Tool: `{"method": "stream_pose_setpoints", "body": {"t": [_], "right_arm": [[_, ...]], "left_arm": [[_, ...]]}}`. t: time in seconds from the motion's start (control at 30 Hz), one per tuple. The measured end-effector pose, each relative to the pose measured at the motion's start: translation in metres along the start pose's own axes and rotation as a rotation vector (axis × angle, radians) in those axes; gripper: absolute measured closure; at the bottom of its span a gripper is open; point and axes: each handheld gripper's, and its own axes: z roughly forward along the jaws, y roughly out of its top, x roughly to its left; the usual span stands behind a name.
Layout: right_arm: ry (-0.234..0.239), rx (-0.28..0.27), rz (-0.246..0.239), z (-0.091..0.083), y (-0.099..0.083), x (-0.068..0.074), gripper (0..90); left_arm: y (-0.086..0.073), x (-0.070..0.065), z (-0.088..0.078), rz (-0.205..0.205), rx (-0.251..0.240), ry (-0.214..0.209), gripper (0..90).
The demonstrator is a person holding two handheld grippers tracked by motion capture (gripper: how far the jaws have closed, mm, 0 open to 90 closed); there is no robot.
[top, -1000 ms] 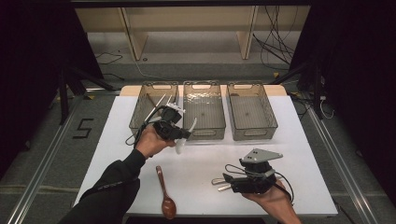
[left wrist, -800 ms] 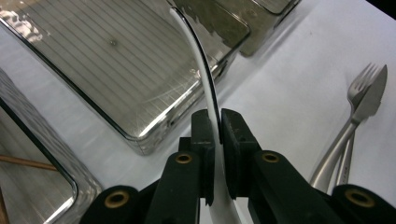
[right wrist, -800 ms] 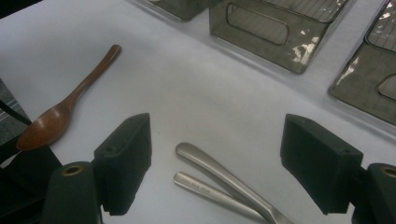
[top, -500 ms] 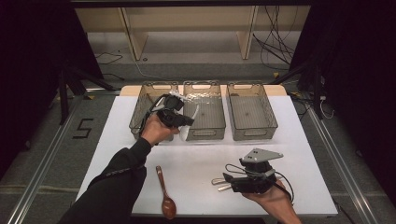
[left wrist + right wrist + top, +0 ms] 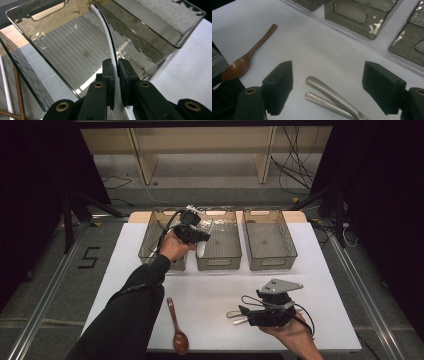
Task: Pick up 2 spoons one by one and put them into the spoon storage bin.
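The white utensil [image 5: 110, 47] pinched in the left tongs [image 5: 202, 238] is cut off at the bottom of the left gripper view, so whether it's a spoon or fork is anyone's guess. It's thin, curved, glossy white, held over the middle smoky-plastic bin [image 5: 218, 251]. The right tongs [image 5: 327, 87] sit wide open above two metal handles [image 5: 329, 93] on the tabletop [image 5: 215, 290], whose business ends are hidden.

Grey floor [image 5: 60, 270], wooden shelving [image 5: 200, 150] behind, black curtains [image 5: 35, 180] on both sides.
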Motion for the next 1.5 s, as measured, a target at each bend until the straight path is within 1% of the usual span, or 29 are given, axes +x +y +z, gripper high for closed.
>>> {"method": "stream_pose_setpoints", "body": {"t": [0.2,0.33,0.43,0.5,0.7,0.73,0.8,0.87,0.9,0.97,1.03,1.1,1.17,1.23,1.27,1.33,1.43,1.47,1.5], "right_arm": [[0.001,0.002,-0.004,0.0,0.0,0.0,25.7],[0.003,0.004,-0.005,0.001,0.0,0.0,25.7],[0.006,0.005,-0.007,0.001,0.0,0.001,25.7],[0.007,0.008,-0.009,0.001,0.0,0.002,25.7],[0.007,0.006,-0.009,0.001,0.0,0.002,25.8],[0.009,0.005,-0.007,0.001,0.0,0.002,25.8],[0.008,0.007,-0.006,0.001,0.0,0.002,25.8],[0.008,0.006,-0.005,0.001,-0.001,0.002,25.8],[0.007,0.006,-0.004,0.001,-0.001,0.001,25.8],[0.006,0.005,-0.001,0.001,-0.001,0.001,25.8],[0.004,0.004,0.0,0.001,0.0,0.001,25.8],[0.005,0.003,-0.001,0.0,0.0,0.002,25.8],[0.002,0.003,-0.003,0.0,0.0,0.002,25.8],[-0.002,0.003,-0.003,0.0,-0.001,0.002,25.8],[-0.006,0.003,-0.001,0.0,-0.001,0.002,25.8],[-0.008,-0.005,0.002,-0.001,-0.001,0.001,25.8],[-0.014,-0.011,0.009,-0.002,-0.001,-0.001,25.8],[-0.016,-0.012,0.009,-0.003,-0.001,-0.001,25.8],[-0.019,-0.014,0.009,-0.003,-0.001,-0.001,25.8]], "left_arm": [[0.0,0.008,0.01,-0.014,-0.017,0.034,83.5],[0.001,0.012,0.017,-0.018,-0.008,0.055,83.4],[-0.001,0.013,0.021,-0.03,-0.015,0.057,83.1],[-0.002,0.013,0.023,-0.025,-0.01,0.062,83.0],[-0.005,0.014,0.03,-0.036,-0.002,0.078,81.5],[-0.005,0.015,0.029,-0.042,-0.005,0.074,77.6],[-0.004,0.016,0.024,-0.053,-0.019,0.071,73.1],[-0.004,0.017,0.018,-0.061,-0.031,0.069,65.3],[-0.003,0.017,0.014,-0.062,-0.033,0.058,64.5],[-0.003,0.015,0.006,-0.039,-0.026,0.046,60.0],[-0.004,0.011,-0.002,-0.023,-0.015,0.043,51.5],[-0.006,0.005,-0.012,-0.011,-0.01,0.02,45.9],[-0.012,0.0,-0.022,0.01,-0.004,-0.001,41.6],[-0.022,-0.005,-0.032,0.01,-0.028,-0.033,39.4],[-0.029,-0.006,-0.035,0.018,-0.027,-0.05,37.2],[-0.043,-0.007,-0.039,0.025,-0.022,-0.05,34.5],[-0.065,-0.008,-0.044,0.026,-0.023,-0.068,33.0],[-0.072,-0.009,-0.045,0.038,-0.022,-0.078,32.6],[-0.078,-0.011,-0.045,0.047,-0.007,-0.077,31.6]]}}
